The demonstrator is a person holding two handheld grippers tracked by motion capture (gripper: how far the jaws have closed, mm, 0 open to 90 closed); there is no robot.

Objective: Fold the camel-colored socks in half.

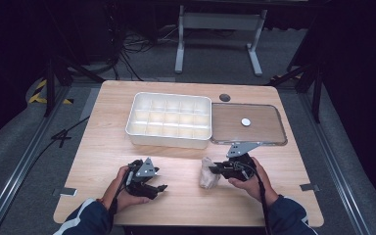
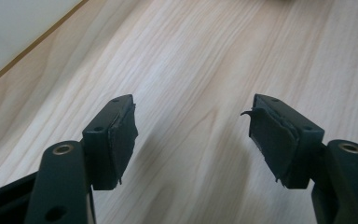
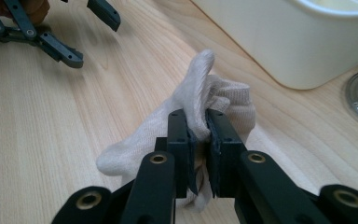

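I see a pale wooden table [image 1: 127,147] on grey floor, dark all round. The white compartment box [image 1: 169,119] sits at twelve o'clock from my hands, a clear lid [image 1: 267,128] touching its right side; the near half of the table is bare wood, with room between my two hands and toward the near edge. My left tongs [image 1: 160,187] lie low at seven o'clock, pointing right, released, with nothing but wood grain between the pads. My right tongs [image 1: 212,169] sit at five o'clock, pointing left, clenched on a beige sock [image 3: 200,105]. The sock is crumpled, one end standing up above the pads, the rest slumped on the table just in front of the box.
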